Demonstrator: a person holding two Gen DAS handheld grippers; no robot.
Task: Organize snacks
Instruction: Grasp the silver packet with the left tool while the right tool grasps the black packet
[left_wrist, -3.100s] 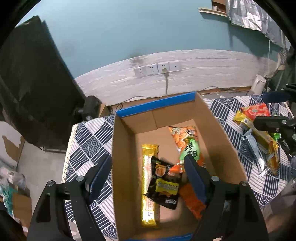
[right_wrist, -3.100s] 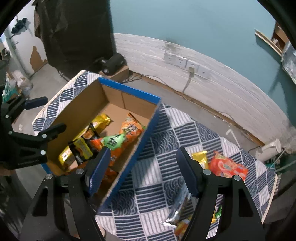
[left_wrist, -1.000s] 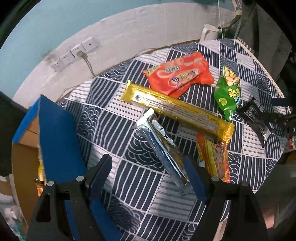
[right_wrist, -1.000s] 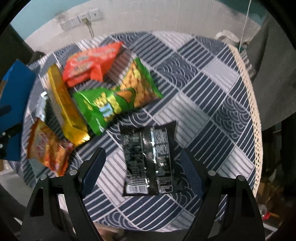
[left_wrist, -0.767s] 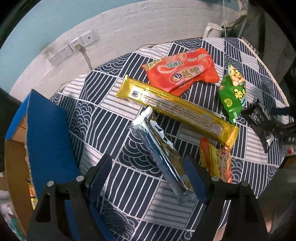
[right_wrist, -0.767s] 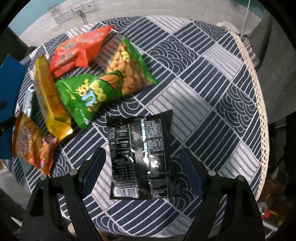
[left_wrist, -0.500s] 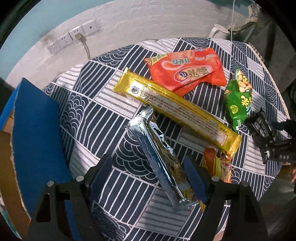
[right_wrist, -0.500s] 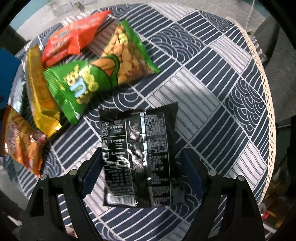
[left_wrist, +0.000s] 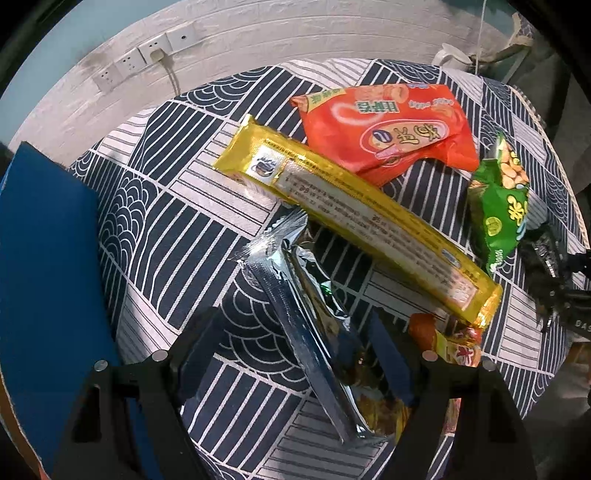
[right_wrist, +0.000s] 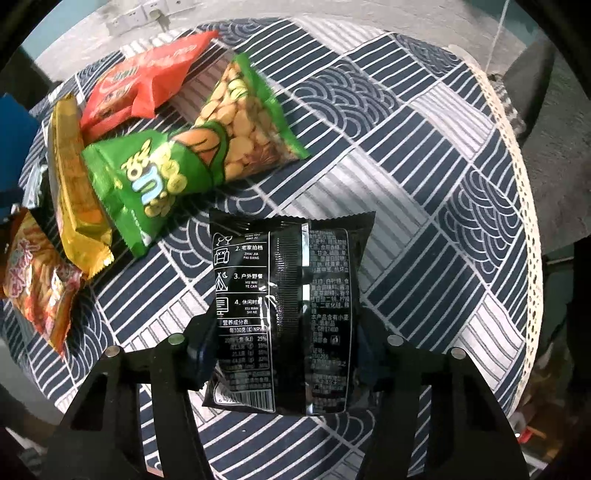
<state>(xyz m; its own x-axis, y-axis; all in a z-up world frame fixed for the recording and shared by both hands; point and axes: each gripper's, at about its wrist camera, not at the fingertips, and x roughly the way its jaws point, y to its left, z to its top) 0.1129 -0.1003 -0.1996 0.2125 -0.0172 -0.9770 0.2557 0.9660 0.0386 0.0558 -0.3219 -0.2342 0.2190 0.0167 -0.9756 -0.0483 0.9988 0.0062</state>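
Black foil packet (right_wrist: 286, 314) lies flat, printed back up, on the patterned cloth (right_wrist: 424, 155); our right gripper (right_wrist: 286, 350) straddles its near half, jaws wide apart, nothing clamped. Silver packet (left_wrist: 306, 317) sits between our left gripper's (left_wrist: 295, 354) jaws, likewise apart, not closed on it. Blue-sided box (left_wrist: 48, 266) at far left, the likely destination. Gold bar (left_wrist: 354, 225), red bag (left_wrist: 384, 125), green bags (right_wrist: 192, 155) lie nearby, untouched.

To do well, we judge: lower the fingers to cloth level, pinch across the short width, mid-body, not the crimped edge. Foil is slick & crushable, so squeeze gently. Keep the left jaw off the gold bar and the orange bag (left_wrist: 454, 350) just beside it.
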